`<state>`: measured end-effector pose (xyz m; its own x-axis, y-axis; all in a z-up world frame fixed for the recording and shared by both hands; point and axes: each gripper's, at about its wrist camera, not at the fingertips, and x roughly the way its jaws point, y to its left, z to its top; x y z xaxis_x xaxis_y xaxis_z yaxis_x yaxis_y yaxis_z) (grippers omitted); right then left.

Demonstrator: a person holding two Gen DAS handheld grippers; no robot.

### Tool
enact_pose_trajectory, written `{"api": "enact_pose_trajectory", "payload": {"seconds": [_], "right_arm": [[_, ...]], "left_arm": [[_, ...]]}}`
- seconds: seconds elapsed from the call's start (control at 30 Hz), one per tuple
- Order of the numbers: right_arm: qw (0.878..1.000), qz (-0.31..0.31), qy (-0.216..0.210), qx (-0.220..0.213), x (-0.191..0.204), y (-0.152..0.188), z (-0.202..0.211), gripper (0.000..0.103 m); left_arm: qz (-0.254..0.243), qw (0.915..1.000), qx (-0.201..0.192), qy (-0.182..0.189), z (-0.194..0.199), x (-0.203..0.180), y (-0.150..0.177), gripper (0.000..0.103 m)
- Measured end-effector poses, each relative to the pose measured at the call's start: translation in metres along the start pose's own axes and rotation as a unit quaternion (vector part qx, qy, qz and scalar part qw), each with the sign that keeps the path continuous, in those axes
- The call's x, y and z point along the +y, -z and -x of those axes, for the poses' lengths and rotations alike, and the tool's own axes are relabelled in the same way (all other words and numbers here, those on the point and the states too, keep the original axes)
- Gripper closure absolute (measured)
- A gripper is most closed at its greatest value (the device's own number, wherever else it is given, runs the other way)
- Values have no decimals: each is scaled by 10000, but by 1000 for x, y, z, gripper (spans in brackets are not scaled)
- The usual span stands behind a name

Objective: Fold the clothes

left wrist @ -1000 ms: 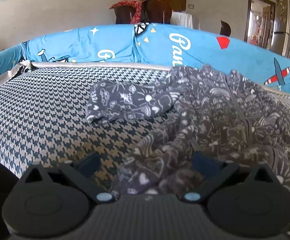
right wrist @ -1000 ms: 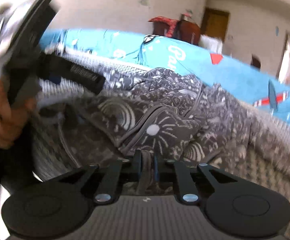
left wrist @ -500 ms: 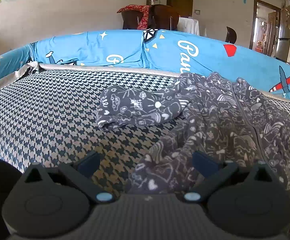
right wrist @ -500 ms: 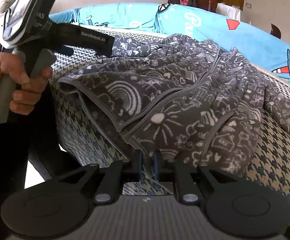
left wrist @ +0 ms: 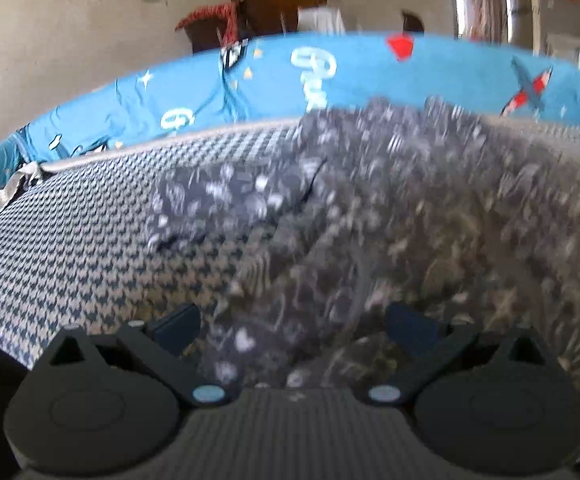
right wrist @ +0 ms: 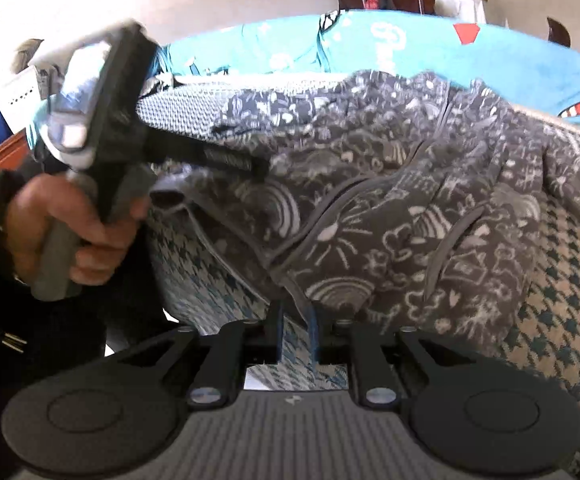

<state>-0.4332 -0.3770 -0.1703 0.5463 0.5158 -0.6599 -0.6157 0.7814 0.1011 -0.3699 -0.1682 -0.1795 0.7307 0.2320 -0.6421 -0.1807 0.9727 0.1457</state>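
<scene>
Where its hem edge hangs nearest, doodle-print zip jacket [right wrist: 389, 216] is pinched in right gripper [right wrist: 295, 332] jaws; left gripper [left wrist: 290, 328] jaws gape around its fabric on houndstooth sofa seat [left wrist: 74, 248]

A dark grey garment [right wrist: 389, 208] printed with white doodles of rainbows, suns and hearts is lying rumpled on the houndstooth surface [right wrist: 561, 280], its piped hem edge hanging toward the near edge, one sleeve [left wrist: 226, 200] stretching left.
</scene>
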Motion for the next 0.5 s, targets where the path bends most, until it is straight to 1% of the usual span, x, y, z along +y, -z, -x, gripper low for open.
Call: {"api": "enact_pose_trajectory", "payload": {"seconds": [0.1,0.27,0.4,0.47,0.5], "right_arm": [[9997,-153,-47,-162,-4,1,9,88],[9952,-833,231,-450,-29,-1,20,88],[9832,-1467,898,-605,-50,1,24,88],[9733,-1814,1276,-594,-63,3,22,88],[9678,-1989,1428,-584,-70,4,22,88]], "left_arm": [[-38,9998,125,-172,-5,0,2,0],[-14,9983,269,-522,-12,3,2,0],[152,9965,399,-724,-16,11,1,0],[213,9951,466,-845,-19,14,2,0],[256,9950,465,-846,-19,16,2,0]]}}
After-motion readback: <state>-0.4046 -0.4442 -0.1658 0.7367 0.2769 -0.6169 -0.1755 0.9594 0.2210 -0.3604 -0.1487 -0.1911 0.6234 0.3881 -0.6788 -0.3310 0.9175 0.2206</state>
